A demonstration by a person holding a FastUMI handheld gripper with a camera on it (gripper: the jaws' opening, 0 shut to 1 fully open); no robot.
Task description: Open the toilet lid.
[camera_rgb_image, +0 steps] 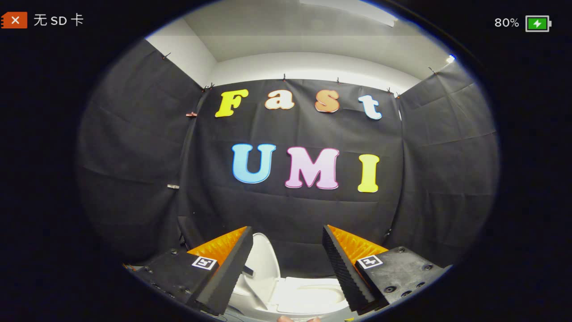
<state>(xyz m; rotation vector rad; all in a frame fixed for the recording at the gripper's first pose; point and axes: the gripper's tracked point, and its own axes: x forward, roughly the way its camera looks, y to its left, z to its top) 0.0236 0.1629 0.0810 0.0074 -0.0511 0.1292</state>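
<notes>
Looks done or nearly: toilet lid (263,264) upright at 11 o'clock by left finger, above seat (308,295) (between fingers, low), gripper (286,264) jaws wide, nothing held; next prob. just pull back w/o bumping it.

Fisheye camera riding the tool (286,268) looks forward along its spread fingers, close above the white toilet (308,295), facing the booth's black cloth wall (295,214) beyond
</notes>
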